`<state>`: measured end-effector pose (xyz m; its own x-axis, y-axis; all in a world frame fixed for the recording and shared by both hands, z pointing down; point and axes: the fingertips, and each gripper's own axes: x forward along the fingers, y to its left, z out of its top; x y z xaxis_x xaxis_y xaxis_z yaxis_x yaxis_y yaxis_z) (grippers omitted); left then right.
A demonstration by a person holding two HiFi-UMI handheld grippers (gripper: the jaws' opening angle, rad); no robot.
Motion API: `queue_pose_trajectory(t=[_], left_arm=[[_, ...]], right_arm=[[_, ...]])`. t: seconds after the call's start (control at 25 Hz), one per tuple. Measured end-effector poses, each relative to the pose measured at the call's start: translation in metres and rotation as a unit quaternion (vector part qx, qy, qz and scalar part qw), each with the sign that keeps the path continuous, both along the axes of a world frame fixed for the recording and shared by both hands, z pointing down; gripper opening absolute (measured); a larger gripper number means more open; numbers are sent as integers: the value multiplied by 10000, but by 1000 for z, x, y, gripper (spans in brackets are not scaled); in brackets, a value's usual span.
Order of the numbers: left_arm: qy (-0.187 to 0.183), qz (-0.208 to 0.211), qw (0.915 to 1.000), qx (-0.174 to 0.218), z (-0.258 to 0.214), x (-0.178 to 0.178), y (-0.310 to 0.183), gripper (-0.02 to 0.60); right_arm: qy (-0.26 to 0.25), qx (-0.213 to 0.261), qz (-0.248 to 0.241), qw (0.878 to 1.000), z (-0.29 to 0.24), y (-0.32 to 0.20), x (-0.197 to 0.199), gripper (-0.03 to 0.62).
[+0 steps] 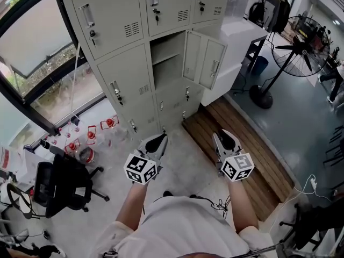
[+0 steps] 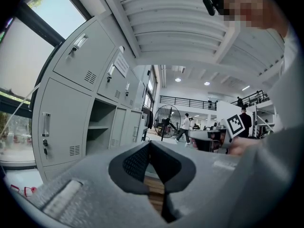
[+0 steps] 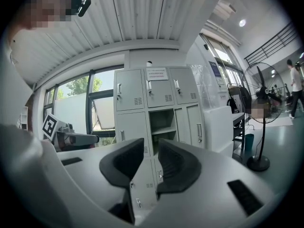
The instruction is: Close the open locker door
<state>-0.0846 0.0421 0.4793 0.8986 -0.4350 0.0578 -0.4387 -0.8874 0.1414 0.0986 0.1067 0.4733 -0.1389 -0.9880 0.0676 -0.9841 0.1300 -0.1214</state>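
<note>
Locker door [image 1: 204, 62] stood open (middle column of the lockers [image 1: 115, 20]), well apart from both grippers. Left gripper [image 1: 160, 140] pressed together, right gripper [image 1: 222, 137] slightly spread, both empty. Closing not begun.

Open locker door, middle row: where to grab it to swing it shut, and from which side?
Likely the free vertical edge of the open locker door, by its handle. It hinges on the right of the open compartment and stands swung out, so that edge gives most leverage. Come from the door's right with the right gripper, jaws apart and empty.
</note>
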Motion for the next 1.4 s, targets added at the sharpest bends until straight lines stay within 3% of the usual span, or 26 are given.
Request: queue_pose_trajectory(t=[0.72, 1.04, 1.4], left_arm=[[-38, 216, 9996, -169, 21, -25, -15, 15], [-75, 194, 9997, -158, 24, -9, -36, 15], [-64, 47, 9998, -189, 29, 34, -87, 15]], right_arm=[[-81, -159, 346, 9992, 19, -4, -21, 87], [-148, -173, 356, 9991, 26, -26, -3, 87], [-160, -184, 39, 9997, 27, -92, 31, 87]])
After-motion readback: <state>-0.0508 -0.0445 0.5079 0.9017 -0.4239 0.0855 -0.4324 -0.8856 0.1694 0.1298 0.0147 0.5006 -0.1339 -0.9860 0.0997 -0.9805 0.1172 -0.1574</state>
